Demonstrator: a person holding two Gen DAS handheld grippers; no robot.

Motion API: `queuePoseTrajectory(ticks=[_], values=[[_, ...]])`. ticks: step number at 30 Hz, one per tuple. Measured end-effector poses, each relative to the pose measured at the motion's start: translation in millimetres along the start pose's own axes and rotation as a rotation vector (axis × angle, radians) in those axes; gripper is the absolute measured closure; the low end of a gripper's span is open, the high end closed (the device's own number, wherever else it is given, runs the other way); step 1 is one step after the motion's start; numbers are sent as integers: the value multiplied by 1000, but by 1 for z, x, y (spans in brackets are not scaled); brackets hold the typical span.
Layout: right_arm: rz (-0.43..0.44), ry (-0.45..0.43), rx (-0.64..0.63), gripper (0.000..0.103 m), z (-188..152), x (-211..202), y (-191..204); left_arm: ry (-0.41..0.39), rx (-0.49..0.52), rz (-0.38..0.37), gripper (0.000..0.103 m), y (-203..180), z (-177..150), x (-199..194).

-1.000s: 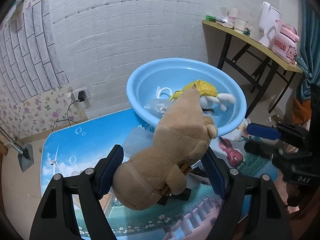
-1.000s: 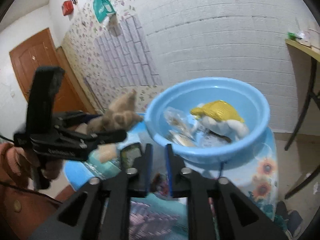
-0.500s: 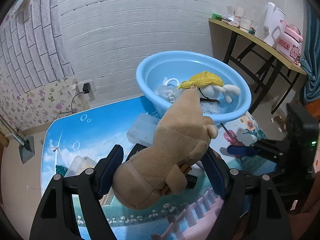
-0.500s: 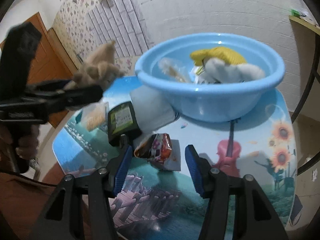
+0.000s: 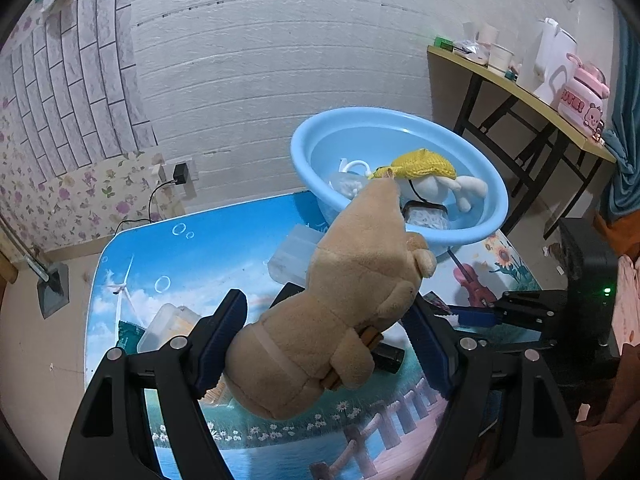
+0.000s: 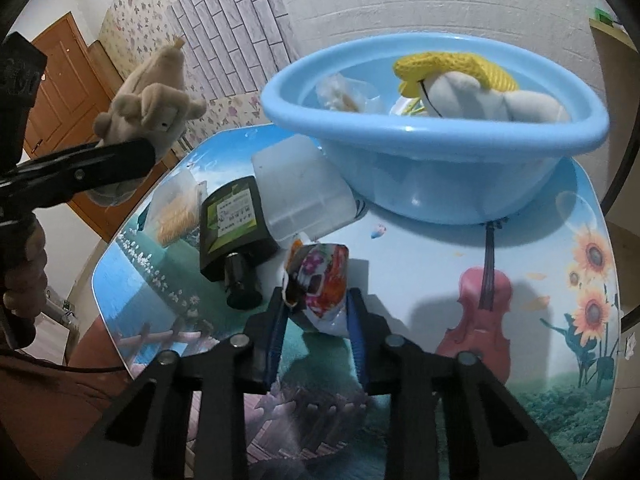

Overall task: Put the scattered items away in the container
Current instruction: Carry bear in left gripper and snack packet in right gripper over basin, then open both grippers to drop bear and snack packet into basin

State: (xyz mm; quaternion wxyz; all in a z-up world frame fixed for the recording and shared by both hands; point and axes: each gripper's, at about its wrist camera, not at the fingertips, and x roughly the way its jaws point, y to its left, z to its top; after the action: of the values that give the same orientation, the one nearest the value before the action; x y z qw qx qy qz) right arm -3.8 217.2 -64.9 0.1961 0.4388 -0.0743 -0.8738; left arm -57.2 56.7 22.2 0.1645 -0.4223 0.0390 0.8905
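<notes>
— White brick wall, and a picture-printed desk (image 6: 420, 264) with a blue basin (image 6: 436, 132) at its far side.

— What's the left gripper (image 5: 326, 344) got?

— Its fingers are clamped on a tan plush toy (image 5: 344, 300), held above the desk, short of the basin.

— And the right gripper (image 6: 318, 312)?

— Fingers closed narrowly around a colourful snack packet (image 6: 322, 280), low over the desk beside a dark bottle (image 6: 234, 232) and a clear box (image 6: 300, 192).

Black angular gripper frames with silver screws, blue-padded fingers (image 5: 224, 330); a reddish-brown sleeve (image 6: 44, 412).
</notes>
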Motion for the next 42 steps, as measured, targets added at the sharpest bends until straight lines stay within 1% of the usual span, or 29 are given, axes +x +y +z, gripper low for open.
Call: queuePoseTrajectory(ticks=[4, 13, 19, 23, 27, 33, 38, 42], values=[[15, -24, -14, 77, 4, -13, 8, -7, -1, 0, 25, 0, 2, -1], [91, -130, -53, 77, 24, -53, 28, -34, -2, 6, 25, -1, 10, -8], [124, -194, -56, 77, 35, -74, 29, -40, 7, 4, 25, -5, 18, -7], [113, -222, -38, 77, 42, -82, 21, -38, 26, -1, 25, -10, 25, -2], [90, -231, -15, 77, 46, -83, 9, -40, 54, -11, 25, -17, 37, 7], [51, -247, 19, 77, 52, -85, -9, -49, 99, -49, 25, -32, 58, 22], [1, -258, 46, 77, 63, -82, -26, -51, 138, -78, 25, -45, 73, 36], [-41, -261, 67, 77, 73, -75, -36, -37, 153, -112, 24, -53, 87, 53]])
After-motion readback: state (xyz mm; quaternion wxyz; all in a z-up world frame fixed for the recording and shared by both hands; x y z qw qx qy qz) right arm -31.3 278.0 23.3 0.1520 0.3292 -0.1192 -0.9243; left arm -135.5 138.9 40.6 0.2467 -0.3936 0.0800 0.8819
